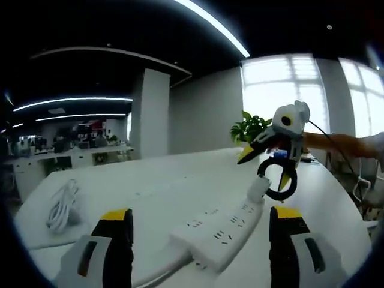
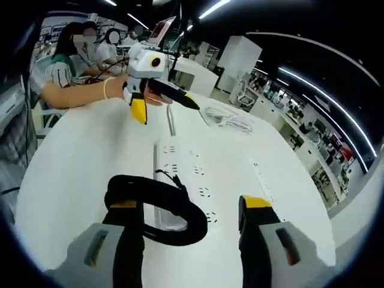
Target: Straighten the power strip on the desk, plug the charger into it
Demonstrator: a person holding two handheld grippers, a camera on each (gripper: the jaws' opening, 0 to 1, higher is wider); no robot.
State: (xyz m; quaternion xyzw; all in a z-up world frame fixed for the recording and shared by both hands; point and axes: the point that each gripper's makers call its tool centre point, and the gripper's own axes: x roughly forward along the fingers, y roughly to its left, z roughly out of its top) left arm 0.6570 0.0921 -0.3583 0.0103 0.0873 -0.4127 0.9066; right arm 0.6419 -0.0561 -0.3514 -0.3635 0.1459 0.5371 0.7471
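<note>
- Power strip [image 1: 219, 231] lies on the white surface [image 1: 168, 180]: rigid, light, apt to slide.
- Right claw [image 2: 192, 210], jaws spread, carries the charger [image 1: 259, 187] by its springy black cable loop [image 2: 159, 207]; grip the body instead.
- Left claw [image 1: 201, 222] gapes empty.

The left gripper view looks low along the white desk [image 1: 180, 180] toward bright windows. The right gripper view looks back from higher up. Both see the power strip [image 1: 222, 231] [image 2: 186, 180].
</note>
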